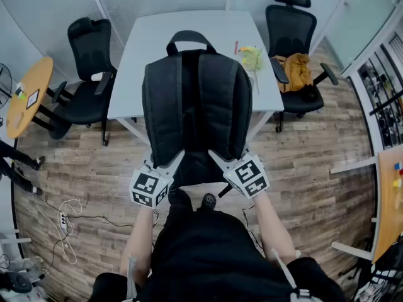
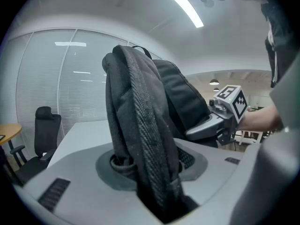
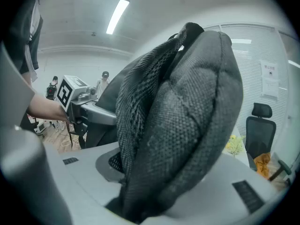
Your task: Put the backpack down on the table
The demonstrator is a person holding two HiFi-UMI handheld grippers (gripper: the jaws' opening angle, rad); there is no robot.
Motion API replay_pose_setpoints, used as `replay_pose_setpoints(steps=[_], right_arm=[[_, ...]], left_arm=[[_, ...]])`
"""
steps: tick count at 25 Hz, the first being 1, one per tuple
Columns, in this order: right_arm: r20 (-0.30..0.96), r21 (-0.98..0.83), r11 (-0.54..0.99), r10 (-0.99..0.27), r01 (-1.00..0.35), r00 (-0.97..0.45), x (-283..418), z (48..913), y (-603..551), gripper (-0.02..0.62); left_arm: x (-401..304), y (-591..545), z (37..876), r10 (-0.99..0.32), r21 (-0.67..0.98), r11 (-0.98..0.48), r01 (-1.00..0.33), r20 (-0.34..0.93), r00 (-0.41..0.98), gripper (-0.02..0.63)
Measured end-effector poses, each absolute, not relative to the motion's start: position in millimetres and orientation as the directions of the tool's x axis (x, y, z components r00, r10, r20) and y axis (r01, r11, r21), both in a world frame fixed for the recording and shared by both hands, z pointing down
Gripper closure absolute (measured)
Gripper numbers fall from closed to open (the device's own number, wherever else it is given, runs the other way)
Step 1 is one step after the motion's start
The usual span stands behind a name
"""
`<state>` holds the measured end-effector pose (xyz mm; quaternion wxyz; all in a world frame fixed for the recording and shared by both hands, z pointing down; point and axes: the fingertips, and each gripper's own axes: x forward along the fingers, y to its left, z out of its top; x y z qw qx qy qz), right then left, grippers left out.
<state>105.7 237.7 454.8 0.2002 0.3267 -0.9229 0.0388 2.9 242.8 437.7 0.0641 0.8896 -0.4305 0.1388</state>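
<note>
Forearms [image 1: 140,244] are held forward at lower centre; left gripper [image 1: 169,162] and right gripper [image 1: 223,160] are clamped on backpack [image 1: 195,99] straps.

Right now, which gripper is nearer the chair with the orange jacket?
Right. The right gripper grips the backpack on the side toward the chair; the left gripper grips the far side.

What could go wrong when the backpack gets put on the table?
1. The left hand-held gripper and the right hand-held gripper each pinch only a bit of fabric low on the backpack, so it might slip out and drop.
2. A yellow-green thing lies on the table close beside the backpack; the bag could squash or shove it.
3. Set down too near the table's front edge, the bag may slide off.
</note>
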Motion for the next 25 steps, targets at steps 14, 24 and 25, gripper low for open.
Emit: replay_pose_setpoints(steps=[14,24,25], right_arm=[[0.398,0.048,0.788,-0.579,-0.614,-0.712,110.0,450.4,243.8,0.404],[0.405,0.039,0.802,-0.558,-0.596,-0.724,92.8,452.1,236.5,0.399],[0.407,0.036,0.802,-0.556,-0.596,-0.725,88.9,452.5,234.0,0.398]], left_arm=[[6.5,246.5,431.3,-0.760,-0.023,-0.611,-0.791,0.297,0.578,0.417],[-11.3,241.0,434.6,-0.763,-0.005,-0.599,-0.800,0.305,0.570,0.417],[-15.3,238.5,435.0,-0.763,-0.003,-0.599,-0.801,0.306,0.570,0.417]])
